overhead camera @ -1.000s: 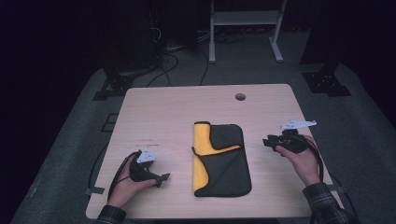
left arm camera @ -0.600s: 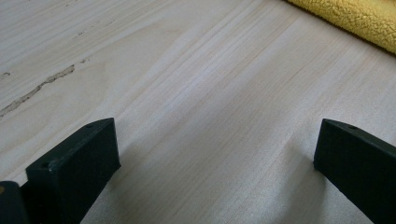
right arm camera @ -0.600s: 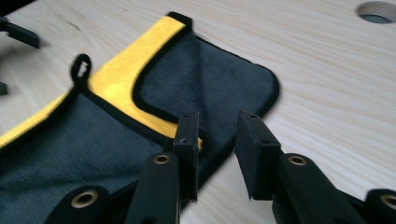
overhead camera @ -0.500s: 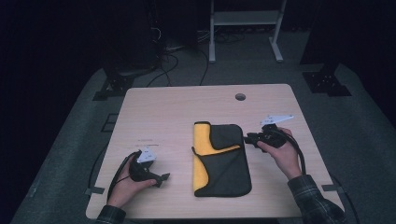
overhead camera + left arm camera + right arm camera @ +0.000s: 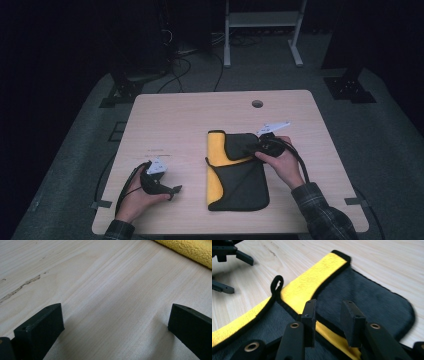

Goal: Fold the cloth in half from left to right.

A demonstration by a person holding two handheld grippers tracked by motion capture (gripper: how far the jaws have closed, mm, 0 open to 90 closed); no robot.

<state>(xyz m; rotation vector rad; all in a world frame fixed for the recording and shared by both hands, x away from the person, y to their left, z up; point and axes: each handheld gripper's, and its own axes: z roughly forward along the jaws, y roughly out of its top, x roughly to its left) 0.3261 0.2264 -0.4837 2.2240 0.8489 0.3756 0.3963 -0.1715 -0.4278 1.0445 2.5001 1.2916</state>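
Step judged: cloth fold being reached for. Cloth, black with yellow strip, lies flat mid table. Right tool held over black flap edge, jaws partly spread, nothing pinched. Left tool rests on table, jaws spread wide, nothing between. Next: flap edge must be pinched, then lifted.

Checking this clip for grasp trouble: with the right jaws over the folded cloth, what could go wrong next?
1. The right gripper has narrow-set jaws above the black flap's edge; closing here could pinch several layers of the cloth.
2. The left gripper rests apart on the table, so a pull could drag the whole cloth.
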